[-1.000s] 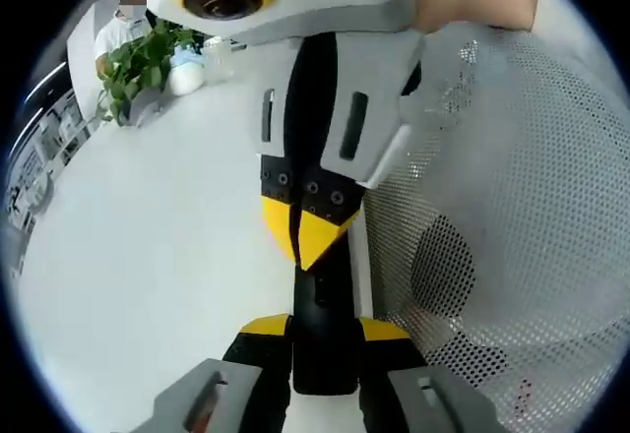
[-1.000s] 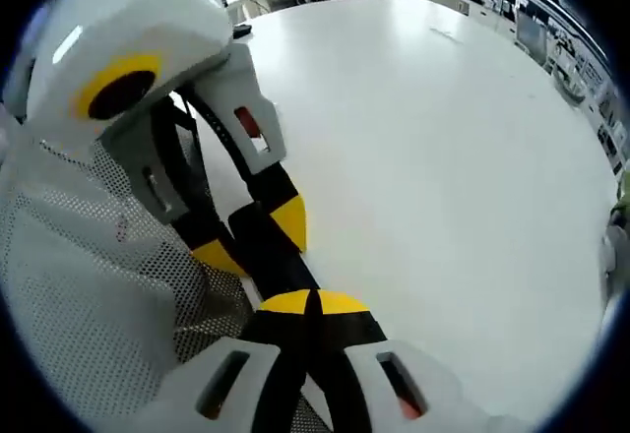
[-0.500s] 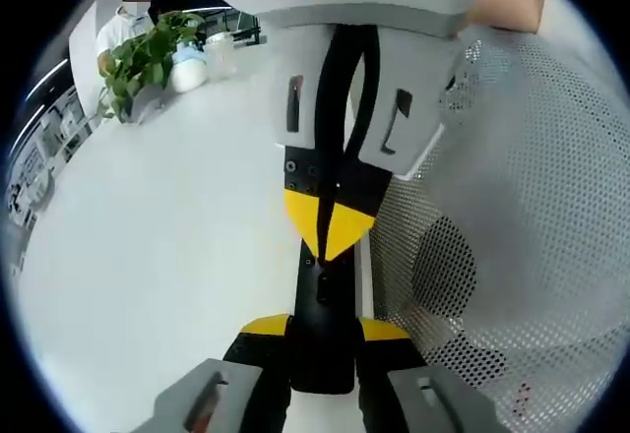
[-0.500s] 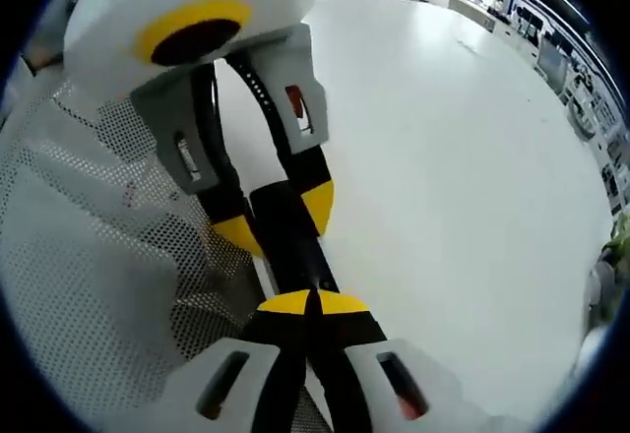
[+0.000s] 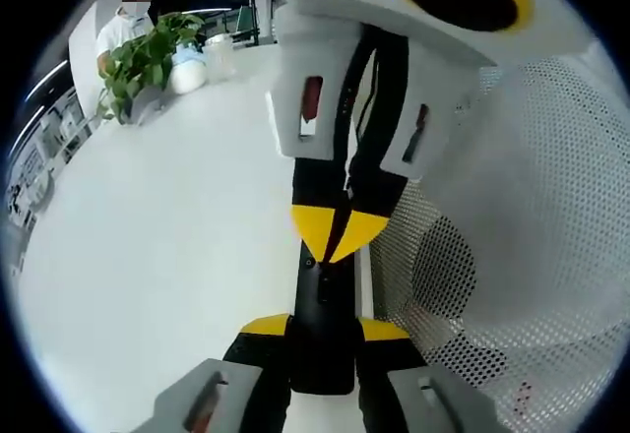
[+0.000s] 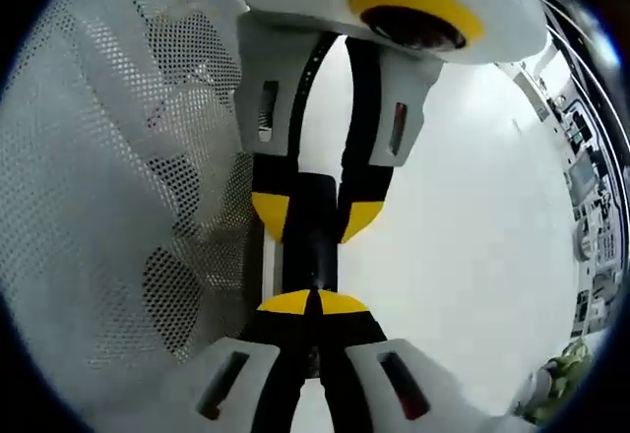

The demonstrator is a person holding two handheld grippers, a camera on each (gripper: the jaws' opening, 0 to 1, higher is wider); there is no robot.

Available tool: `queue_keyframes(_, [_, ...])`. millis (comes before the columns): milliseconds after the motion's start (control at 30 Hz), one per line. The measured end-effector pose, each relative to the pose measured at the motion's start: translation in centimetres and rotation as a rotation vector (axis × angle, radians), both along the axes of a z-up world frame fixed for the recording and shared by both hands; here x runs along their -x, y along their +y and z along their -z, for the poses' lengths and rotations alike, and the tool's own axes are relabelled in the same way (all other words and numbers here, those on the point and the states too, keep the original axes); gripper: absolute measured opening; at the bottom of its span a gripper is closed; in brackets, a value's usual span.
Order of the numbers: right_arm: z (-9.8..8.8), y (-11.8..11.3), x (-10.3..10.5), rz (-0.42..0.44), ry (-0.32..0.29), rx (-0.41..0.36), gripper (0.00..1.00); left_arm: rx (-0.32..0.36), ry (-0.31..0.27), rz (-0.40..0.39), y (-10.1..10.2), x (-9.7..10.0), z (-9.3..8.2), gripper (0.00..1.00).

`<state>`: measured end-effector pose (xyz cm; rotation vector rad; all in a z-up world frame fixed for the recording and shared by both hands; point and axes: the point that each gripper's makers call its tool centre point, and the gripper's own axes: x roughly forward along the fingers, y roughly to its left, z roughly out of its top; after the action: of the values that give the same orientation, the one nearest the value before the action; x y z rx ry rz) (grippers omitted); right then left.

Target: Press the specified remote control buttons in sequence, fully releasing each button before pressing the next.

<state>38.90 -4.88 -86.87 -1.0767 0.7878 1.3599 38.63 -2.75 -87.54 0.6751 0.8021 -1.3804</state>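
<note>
The left gripper (image 5: pixel 325 327) is clamping the slim black remote control (image 5: pixel 325 305) at lower centre; the right gripper (image 6: pixel 313 302), jaws closed together, is pressing its tip on it. A white tabletop (image 5: pixel 157 246) is spreading left, a perforated white mesh sheet (image 5: pixel 512 256) right, a leafy green plant (image 5: pixel 143 59) upper left.

Your left gripper (image 5: pixel 325 327), at the bottom centre of the left gripper view, has pale grey finger housings with slotted recesses, one showing a small red mark, leading into black jaws capped with yellow tips. Your right gripper (image 6: pixel 313 303), at the bottom centre of the right gripper view, has the same grey housings, black jaws and yellow tips, with a red mark in its right-hand recess.
</note>
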Motion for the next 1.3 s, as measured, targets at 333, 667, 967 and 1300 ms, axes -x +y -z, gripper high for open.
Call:
queue_keyframes(333, [0.04,-0.12,-0.37,0.12,0.085,-0.047,0.0,-0.004,-0.002,0.003,-0.02,-0.02,0.04,0.24])
queue_keyframes(667, [0.06,-0.43,-0.38,0.158,0.108,-0.045,0.0,0.001,0.0,-0.009,-0.09,-0.09,0.05,0.24])
queue_keyframes(967, [0.0,0.23,-0.1,0.143,0.115,-0.071,0.0,0.001,-0.005,-0.008,-0.12,-0.14,0.07,0.24])
queue_keyframes(1300, [-0.15,-0.01,0.02,0.145,0.109,-0.058,0.0,0.002,-0.006,-0.009,-0.15,-0.16,0.07,0.24])
